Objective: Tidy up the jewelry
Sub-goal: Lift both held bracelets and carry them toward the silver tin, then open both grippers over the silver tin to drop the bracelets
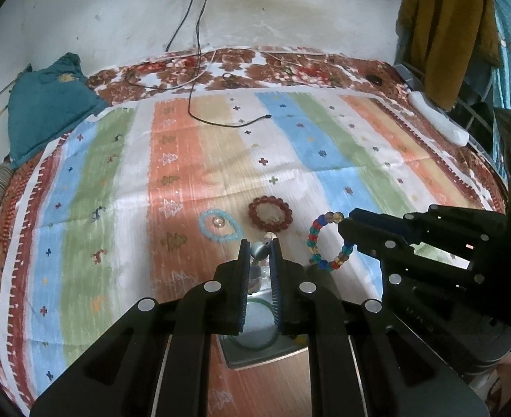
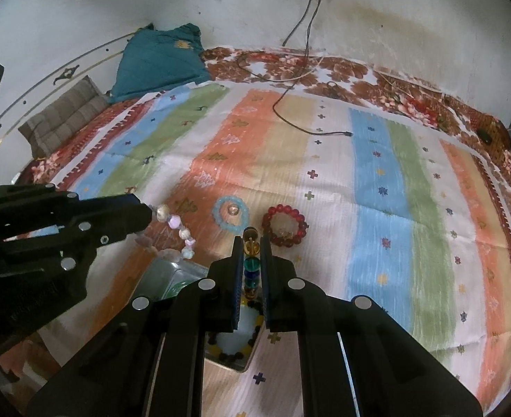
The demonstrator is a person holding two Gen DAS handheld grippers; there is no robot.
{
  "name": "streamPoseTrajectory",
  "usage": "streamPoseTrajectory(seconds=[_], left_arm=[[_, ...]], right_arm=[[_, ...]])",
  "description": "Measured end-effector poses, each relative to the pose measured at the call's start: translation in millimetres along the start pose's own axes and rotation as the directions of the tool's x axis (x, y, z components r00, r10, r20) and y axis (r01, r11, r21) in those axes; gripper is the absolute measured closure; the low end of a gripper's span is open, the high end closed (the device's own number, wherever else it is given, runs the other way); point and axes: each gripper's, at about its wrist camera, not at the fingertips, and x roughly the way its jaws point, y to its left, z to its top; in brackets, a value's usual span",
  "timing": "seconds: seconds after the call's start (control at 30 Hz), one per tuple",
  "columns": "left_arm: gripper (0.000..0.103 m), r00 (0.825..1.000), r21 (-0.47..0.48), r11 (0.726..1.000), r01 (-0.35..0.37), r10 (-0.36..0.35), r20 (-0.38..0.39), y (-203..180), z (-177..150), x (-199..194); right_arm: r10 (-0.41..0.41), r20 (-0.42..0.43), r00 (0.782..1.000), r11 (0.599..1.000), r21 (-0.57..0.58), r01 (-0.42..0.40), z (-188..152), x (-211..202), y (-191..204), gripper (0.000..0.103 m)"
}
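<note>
My left gripper [image 1: 259, 243] is shut on a pale pearly bead bracelet [image 1: 259, 251], which hangs from its tips in the right wrist view [image 2: 179, 231] above an open metal box [image 2: 172, 274]. My right gripper [image 2: 251, 239] is shut on a multicoloured bead bracelet [image 2: 251, 267], seen as a ring in the left wrist view [image 1: 319, 243]. A light blue bracelet [image 1: 219, 225] and a dark red bracelet [image 1: 270, 213] lie on the striped cloth [image 1: 186, 160] just beyond both grippers. A green bangle [image 1: 255, 326] lies in the box under my left gripper, a yellow and black bracelet [image 2: 234, 351] under my right.
A black charging cable [image 1: 220, 121] trails from a wall socket across the far cloth. A teal cloth bundle [image 1: 47, 104] sits far left. A white object [image 1: 436, 118] lies at the right edge, with a mustard garment [image 1: 446, 31] hanging behind it.
</note>
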Motion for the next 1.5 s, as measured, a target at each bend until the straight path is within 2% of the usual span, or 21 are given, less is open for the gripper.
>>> streamPoseTrajectory(seconds=[0.5,0.8,0.87,0.9,0.93,0.97,1.13,1.23,1.33,1.5], left_arm=[[0.092,1.000,-0.003,1.000,0.000,0.000,0.026,-5.4,-22.7,-20.7],[0.092,1.000,-0.014,1.000,-0.005,0.005,0.006,-4.7,-26.8,-20.1],[0.092,1.000,-0.024,1.000,-0.013,0.013,0.000,-2.3,-26.8,-18.8],[0.089,1.000,-0.030,0.999,-0.017,0.017,-0.003,-1.3,-26.4,-17.9],[0.087,1.000,-0.037,0.999,-0.021,0.021,-0.007,0.4,-26.1,-17.4],[0.082,1.000,-0.042,0.999,-0.025,0.024,-0.007,1.4,-26.2,-17.6],[0.073,0.999,-0.062,0.997,-0.051,0.051,-0.009,7.7,-24.9,-17.6],[0.066,0.997,-0.075,0.995,-0.073,0.072,-0.014,14.1,-23.5,-15.0],[0.065,0.996,-0.089,0.992,-0.086,0.084,-0.024,19.1,-21.3,-10.5],[0.054,0.994,-0.089,0.991,-0.102,0.099,-0.036,22.2,-18.0,-2.2]], right_arm=[[0.017,0.009,1.000,1.000,-0.023,-0.017,-18.8,-18.5,12.4,0.093],[0.015,0.005,1.000,1.000,-0.010,-0.015,-25.3,-20.4,14.6,0.093],[0.005,0.005,1.000,1.000,-0.005,-0.005,-24.6,-19.9,12.7,0.090],[-0.006,0.006,1.000,1.000,0.005,0.006,-23.9,-19.6,10.2,0.085],[-0.012,0.007,1.000,1.000,0.011,0.012,-23.7,-19.3,8.5,0.071],[-0.014,0.007,1.000,1.000,0.015,0.014,-23.9,-18.6,6.8,0.066],[-0.029,-0.018,0.999,0.999,0.030,0.030,-22.8,-12.0,0.0,0.066],[-0.046,-0.029,0.999,0.998,0.030,0.047,-22.1,-8.3,-2.4,0.063],[-0.058,-0.038,0.998,0.997,0.041,0.060,-19.8,-4.1,-7.0,0.061],[-0.081,-0.053,0.995,0.995,0.057,0.084,-16.5,3.1,-14.1,0.057]])
